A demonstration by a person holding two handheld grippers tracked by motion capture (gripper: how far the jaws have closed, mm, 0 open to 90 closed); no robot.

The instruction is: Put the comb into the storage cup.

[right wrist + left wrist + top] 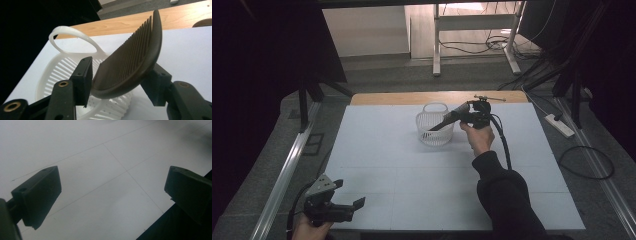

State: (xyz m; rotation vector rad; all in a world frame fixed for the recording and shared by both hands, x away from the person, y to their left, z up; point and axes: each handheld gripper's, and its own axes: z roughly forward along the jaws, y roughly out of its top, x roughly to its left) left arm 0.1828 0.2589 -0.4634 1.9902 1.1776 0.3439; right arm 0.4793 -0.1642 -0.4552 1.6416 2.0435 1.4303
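Beyond the table with its pale top and wooden far edge we see a grey floor, a white metal frame trailing cables, a power strip at right, and dark curtains on 2 sides.

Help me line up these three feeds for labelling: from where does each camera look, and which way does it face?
High view: above the person's side, facing forward and down on the white table; both forearms, left gripper, right gripper.
Left gripper view: rides that gripper, faces bare tabletop between its wide-apart jaws.
Right gripper view: rides that gripper, faces the dark comb between its jaws, above the white basket.
Shared: high and right gripper views both show comb and basket.
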